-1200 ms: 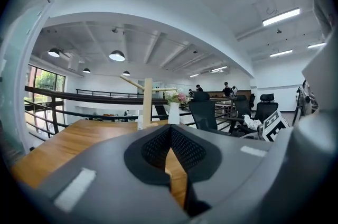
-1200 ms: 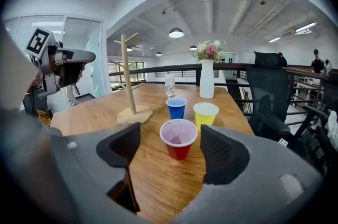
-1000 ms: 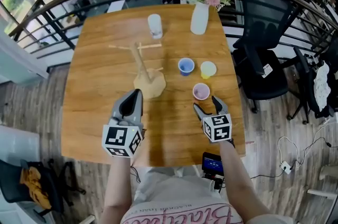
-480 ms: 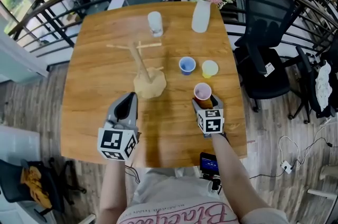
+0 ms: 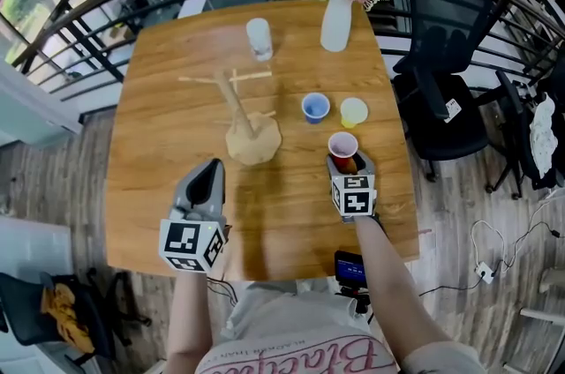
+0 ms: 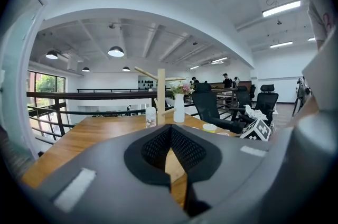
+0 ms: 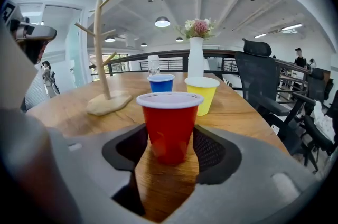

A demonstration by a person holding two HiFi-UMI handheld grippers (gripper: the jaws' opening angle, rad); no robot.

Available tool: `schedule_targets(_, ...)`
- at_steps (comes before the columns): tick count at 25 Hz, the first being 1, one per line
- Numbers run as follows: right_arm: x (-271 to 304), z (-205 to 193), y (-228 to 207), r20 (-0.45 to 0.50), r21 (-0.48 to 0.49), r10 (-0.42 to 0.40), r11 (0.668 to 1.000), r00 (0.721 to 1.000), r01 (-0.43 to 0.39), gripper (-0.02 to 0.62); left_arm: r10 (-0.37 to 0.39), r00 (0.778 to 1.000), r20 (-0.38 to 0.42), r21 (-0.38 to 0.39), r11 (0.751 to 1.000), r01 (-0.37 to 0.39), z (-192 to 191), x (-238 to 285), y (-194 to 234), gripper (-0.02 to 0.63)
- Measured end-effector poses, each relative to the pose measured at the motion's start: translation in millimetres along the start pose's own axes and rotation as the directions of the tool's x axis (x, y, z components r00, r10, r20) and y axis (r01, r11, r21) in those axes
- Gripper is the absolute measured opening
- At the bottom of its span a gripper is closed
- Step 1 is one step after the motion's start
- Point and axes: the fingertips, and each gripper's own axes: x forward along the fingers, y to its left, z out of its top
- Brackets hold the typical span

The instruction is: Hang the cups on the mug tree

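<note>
Wooden table point(image 5: 168, 143) is carrying the red cup point(image 7: 170, 125) close by, between the jaws of the right gripper point(image 5: 344, 162). They have just been closing and are pressing its sides. The left gripper point(image 5: 214, 167) is hovering, squeezed shut on nothing. Farther back, the blue cup point(image 5: 315, 108) and yellow cup point(image 5: 354, 111) are sitting beside the mug tree point(image 5: 243, 112).

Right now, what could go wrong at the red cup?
The jaws of the right gripper have just been closing on the red cup; squeezing its tapered wall could crush it or let it slip. The blue cup and yellow cup stand close behind; a forward nudge could topple them.
</note>
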Motion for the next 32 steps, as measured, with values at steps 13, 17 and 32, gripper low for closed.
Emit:
schedule_targets(13,-35,49,0,0.097,-0.019,0.032,0.999,0.995,-0.031,0.255,-0.042,0.998,0.052,-0.03,0.999,0.044,14,7,-8,0.011)
schedule_targets(17,-52,74,-1,0.148,-0.053,0.044,0.998,0.988,-0.036,0.255,-0.034,0.996,0.081,-0.043,0.998,0.037,23,5,-8,0.011)
schedule_targets(32,-86,144,11,0.24,-0.233,0.12,0.97,0.963,-0.063,0.255,0.013,0.985,0.175,-0.058,0.998,-0.003,48,-11,-3,0.01)
